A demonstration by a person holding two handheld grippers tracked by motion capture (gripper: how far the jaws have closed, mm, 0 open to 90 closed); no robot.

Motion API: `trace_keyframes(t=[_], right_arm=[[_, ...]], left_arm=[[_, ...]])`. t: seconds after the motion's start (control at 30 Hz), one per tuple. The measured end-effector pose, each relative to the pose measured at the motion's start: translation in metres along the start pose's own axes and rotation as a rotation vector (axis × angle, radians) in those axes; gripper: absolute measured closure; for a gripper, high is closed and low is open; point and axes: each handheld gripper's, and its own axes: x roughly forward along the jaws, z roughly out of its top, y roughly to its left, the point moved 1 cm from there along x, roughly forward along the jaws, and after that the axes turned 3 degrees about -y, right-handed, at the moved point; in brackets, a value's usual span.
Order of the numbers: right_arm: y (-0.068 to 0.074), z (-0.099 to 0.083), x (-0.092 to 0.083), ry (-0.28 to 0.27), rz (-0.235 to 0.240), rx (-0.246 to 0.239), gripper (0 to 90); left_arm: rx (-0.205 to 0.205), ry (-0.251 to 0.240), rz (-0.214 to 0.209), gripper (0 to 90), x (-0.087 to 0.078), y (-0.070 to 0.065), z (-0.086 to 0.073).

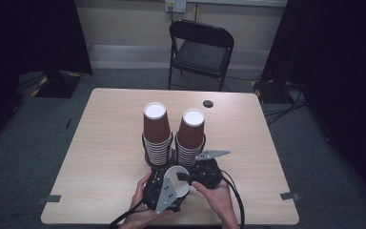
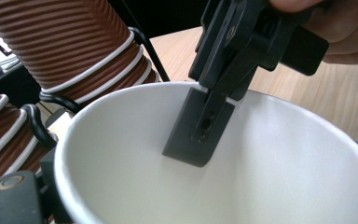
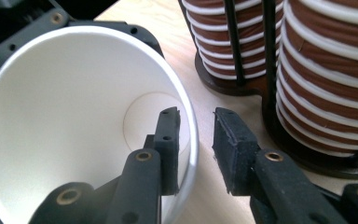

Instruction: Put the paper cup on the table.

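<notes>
A single white-lined paper cup (image 1: 174,177) lies tipped on its side close to the near edge of the pale wooden table (image 1: 100,157), about midway along that edge, its open mouth turned toward the right gripper (image 1: 190,179); the left gripper (image 1: 164,191) carries it from the closed end, its black frame hugging the outside of the cup in the right gripper view, though whether its jaws press the wall or merely cradle it cannot be told. In the right gripper view the right gripper (image 3: 196,140) straddles the white rolled rim (image 3: 191,140); one black jaw sits inside the cup, the other outside, and a clear gap shows between the outer pad and the rim, so the claw stands apart and is not clamped on the paper. In the left gripper view the inner jaw of that gripper hangs down over the rim into the white interior (image 2: 261,177).

Just beyond the cup, toward the middle of the table, two tall stacks of brown ribbed paper cups (image 1: 156,133) (image 1: 190,138) stand upright side by side in a dark wire holder (image 1: 148,157) on a round base; the stacks are nearly touching each other. A small dark round hole (image 1: 208,103) lies near the far edge; a black folding chair (image 1: 200,50) stands on the grey floor past that edge.
</notes>
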Motion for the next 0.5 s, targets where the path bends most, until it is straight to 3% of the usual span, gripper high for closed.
trace_keyframes(t=[0.5], right_arm=[[0.001,-0.003,-0.005,-0.105,0.000,-0.028,63.7]], left_arm=[[-0.125,-0.007,0.006,9.1,-0.003,0.012,-0.008]])
